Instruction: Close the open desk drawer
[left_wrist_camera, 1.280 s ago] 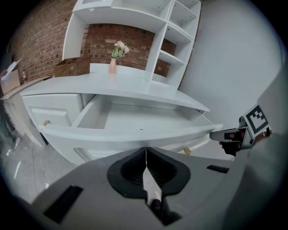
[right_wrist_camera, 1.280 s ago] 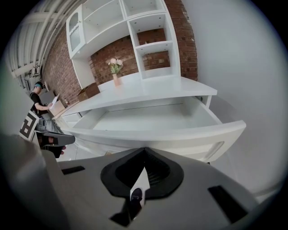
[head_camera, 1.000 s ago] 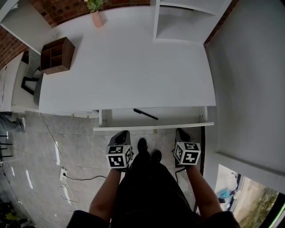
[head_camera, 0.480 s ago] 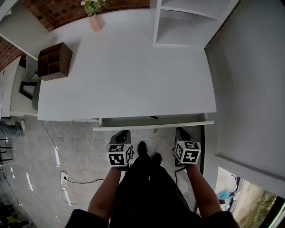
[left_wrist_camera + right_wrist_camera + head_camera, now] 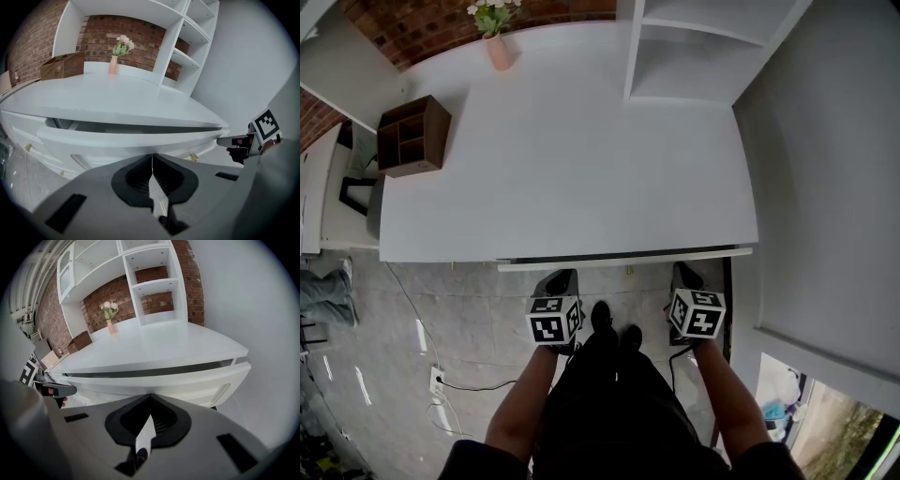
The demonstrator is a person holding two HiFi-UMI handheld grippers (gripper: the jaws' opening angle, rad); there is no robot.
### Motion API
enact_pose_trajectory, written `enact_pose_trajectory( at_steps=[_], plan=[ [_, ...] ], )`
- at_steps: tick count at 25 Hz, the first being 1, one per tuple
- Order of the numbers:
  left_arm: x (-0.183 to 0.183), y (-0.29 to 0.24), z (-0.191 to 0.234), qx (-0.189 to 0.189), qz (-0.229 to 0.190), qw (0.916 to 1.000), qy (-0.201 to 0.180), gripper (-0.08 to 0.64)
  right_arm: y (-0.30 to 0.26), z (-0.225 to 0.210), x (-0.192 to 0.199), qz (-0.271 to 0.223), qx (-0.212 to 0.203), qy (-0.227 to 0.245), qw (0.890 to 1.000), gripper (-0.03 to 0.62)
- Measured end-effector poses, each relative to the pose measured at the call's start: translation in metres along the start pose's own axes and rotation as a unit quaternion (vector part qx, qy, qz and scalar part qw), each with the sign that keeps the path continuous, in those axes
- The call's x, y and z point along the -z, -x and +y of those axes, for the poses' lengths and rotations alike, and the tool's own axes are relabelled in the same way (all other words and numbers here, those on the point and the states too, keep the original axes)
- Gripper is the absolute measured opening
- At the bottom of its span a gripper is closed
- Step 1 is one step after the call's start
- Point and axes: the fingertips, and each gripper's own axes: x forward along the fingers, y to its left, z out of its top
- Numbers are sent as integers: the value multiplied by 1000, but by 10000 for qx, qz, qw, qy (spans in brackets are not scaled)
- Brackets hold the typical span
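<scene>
left gripper [image 5: 555,279] jaws clamped together, empty, tips at drawer [image 5: 623,260] front as blunt pusher | right gripper [image 5: 684,276] same, set wide, likely for a square push | drawer nearly home, thin gap under desk [image 5: 572,159] | vase [image 5: 497,47] far back

I take this for a home study: a white desk [image 5: 581,141], built-in shelves [image 5: 703,42], a brick wall [image 5: 412,23], a vase of flowers [image 5: 497,47] and a wooden organiser [image 5: 412,136].

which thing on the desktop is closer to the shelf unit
The pink vase of flowers, at the back by the brick wall; the brown organiser box sits at the left edge.
</scene>
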Motion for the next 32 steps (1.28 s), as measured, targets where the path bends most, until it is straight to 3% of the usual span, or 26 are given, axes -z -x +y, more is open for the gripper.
enact_pose_trajectory(
  at_steps=[24,32],
  plan=[
    [-24,-18,8,-255,-144,9995,88,11,-20,-2,-24,-168,-2,129,9998,5],
    [-26,-9,0,-368,-201,9991,31,11,-2,3,-34,-543,-165,222,9981,5]
  ],
)
